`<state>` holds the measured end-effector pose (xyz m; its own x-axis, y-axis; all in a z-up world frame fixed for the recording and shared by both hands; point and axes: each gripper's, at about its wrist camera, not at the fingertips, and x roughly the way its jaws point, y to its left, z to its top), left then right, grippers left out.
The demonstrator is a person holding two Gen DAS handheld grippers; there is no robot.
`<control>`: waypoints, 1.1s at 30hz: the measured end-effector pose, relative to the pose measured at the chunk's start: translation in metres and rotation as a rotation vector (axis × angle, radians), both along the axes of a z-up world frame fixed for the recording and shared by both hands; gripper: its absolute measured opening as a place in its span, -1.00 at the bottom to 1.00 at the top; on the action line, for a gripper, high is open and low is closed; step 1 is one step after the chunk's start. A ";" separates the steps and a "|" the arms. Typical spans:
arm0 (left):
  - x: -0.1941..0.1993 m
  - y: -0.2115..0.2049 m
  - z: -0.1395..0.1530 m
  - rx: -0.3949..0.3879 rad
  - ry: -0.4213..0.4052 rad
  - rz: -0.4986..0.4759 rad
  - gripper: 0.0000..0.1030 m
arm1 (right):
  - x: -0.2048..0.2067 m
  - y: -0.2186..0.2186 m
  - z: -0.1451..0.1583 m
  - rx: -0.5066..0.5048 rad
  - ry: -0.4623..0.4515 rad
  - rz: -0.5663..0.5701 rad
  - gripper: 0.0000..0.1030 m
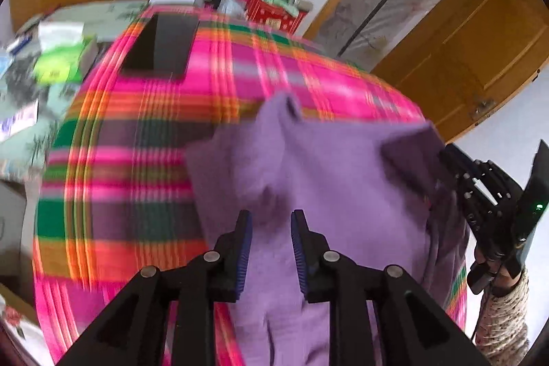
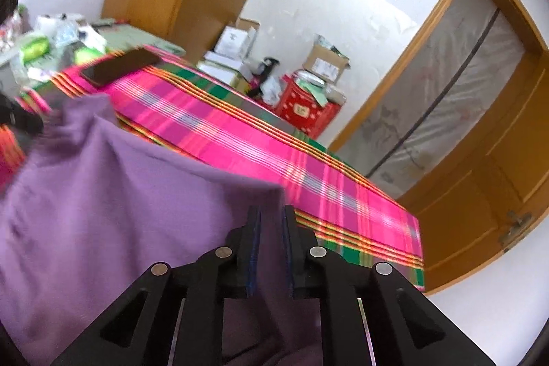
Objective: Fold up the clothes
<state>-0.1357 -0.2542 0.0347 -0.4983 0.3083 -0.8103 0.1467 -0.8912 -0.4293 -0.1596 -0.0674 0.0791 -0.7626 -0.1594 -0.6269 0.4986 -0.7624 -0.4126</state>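
Jaws of your left gripper and right gripper stand parted above the purple garment on the plaid-covered bench.

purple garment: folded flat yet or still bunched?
Still bunched: the purple garment rises in peaks and creases over the plaid cloth.

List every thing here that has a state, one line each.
Left claw: open, pads clear of cloth.
Right claw: open a little, purple cloth behind the gap.
Purple fleece garment: partly folded, rumpled, on the cloth.
Pink plaid tablecloth: spread flat.
Black smartphone: screen dark, lying flat.
Wooden door: open.
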 end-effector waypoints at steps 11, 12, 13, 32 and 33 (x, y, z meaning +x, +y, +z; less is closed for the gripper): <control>0.055 0.011 -0.027 0.135 -0.094 -0.019 -0.43 | 0.111 -0.007 -0.009 -0.179 -0.131 0.219 -0.68; 0.058 0.013 -0.029 0.128 -0.101 -0.022 -0.41 | 0.119 -0.008 -0.011 -0.193 -0.142 0.229 -0.68; 0.061 0.014 -0.030 0.124 -0.106 -0.022 -0.41 | 0.126 -0.009 -0.014 -0.205 -0.151 0.239 -0.68; 0.087 0.042 -0.029 0.049 -0.071 -0.022 -0.89 | 0.172 -0.008 -0.045 -0.324 -0.229 0.217 -0.62; 0.089 0.039 -0.027 0.049 -0.065 -0.011 -0.91 | 0.173 -0.008 -0.046 -0.325 -0.230 0.215 -0.62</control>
